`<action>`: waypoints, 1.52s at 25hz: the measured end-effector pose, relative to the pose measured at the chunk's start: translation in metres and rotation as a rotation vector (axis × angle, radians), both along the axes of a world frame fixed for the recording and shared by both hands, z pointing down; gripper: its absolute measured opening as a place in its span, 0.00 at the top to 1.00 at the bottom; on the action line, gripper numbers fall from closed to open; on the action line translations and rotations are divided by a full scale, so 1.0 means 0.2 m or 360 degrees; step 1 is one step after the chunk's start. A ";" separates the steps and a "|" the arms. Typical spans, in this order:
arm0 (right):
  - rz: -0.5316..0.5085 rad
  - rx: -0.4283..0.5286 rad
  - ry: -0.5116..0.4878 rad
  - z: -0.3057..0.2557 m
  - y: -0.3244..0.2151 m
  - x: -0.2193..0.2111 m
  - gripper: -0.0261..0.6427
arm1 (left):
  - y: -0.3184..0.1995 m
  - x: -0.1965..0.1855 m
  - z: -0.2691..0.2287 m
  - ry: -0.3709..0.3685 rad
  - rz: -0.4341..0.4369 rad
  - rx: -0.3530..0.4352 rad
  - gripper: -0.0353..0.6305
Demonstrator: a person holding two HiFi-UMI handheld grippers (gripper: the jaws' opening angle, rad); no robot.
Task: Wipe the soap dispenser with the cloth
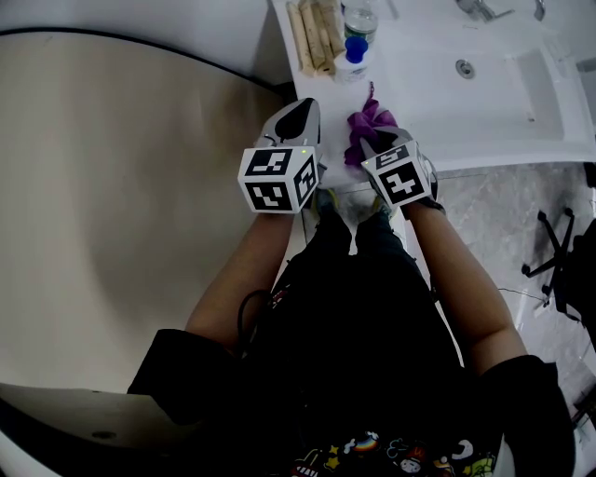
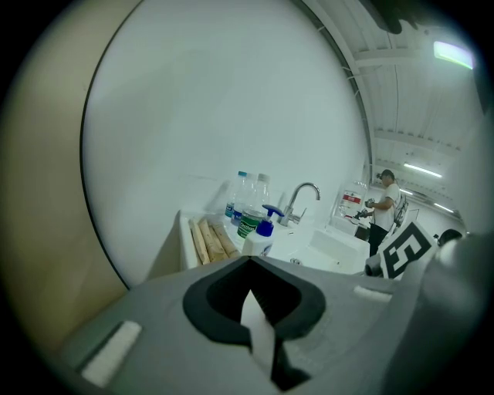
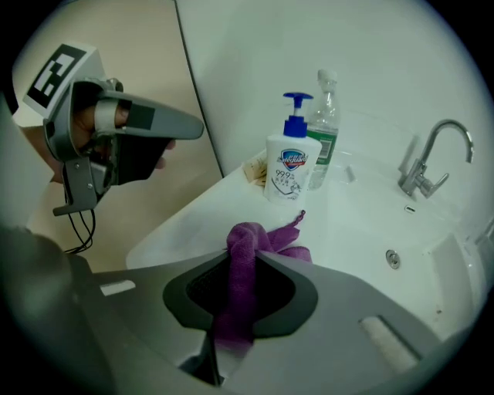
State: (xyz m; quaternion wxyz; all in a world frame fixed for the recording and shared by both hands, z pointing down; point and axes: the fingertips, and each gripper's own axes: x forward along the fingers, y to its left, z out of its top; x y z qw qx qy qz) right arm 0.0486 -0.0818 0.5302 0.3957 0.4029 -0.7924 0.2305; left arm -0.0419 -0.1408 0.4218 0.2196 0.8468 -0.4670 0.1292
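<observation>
The soap dispenser (image 1: 352, 58), a white bottle with a blue pump, stands at the back left of the white counter (image 1: 419, 93); it also shows in the left gripper view (image 2: 261, 238) and the right gripper view (image 3: 287, 170). My right gripper (image 1: 371, 140) is shut on a purple cloth (image 1: 366, 126), which bunches up between the jaws (image 3: 245, 266) and spills onto the counter short of the dispenser. My left gripper (image 1: 300, 110) hovers to the cloth's left over the counter's near left corner, its jaws together with nothing in them (image 2: 248, 262).
A clear water bottle (image 1: 359, 19) stands right behind the dispenser, and several beige rolls (image 1: 315, 35) lie to its left. The sink basin (image 1: 521, 84) and its tap (image 3: 424, 158) are to the right. A person (image 2: 384, 208) stands far off. A chair base (image 1: 559, 252) is on the floor.
</observation>
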 end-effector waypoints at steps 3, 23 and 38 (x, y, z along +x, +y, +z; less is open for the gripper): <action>-0.0014 -0.0031 0.0023 0.05 0.00 0.00 0.83 | 0.01 0.00 0.00 -0.0007 0.0010 -0.0006 0.95; 0.0176 0.0788 -0.0462 -0.86 -0.19 -0.05 0.92 | 0.02 0.10 -0.20 0.0017 0.0105 0.0162 0.95; 0.0191 0.0980 -0.0499 -1.09 -0.26 -0.07 0.93 | -0.05 0.06 -0.48 0.0077 0.0089 0.0347 0.95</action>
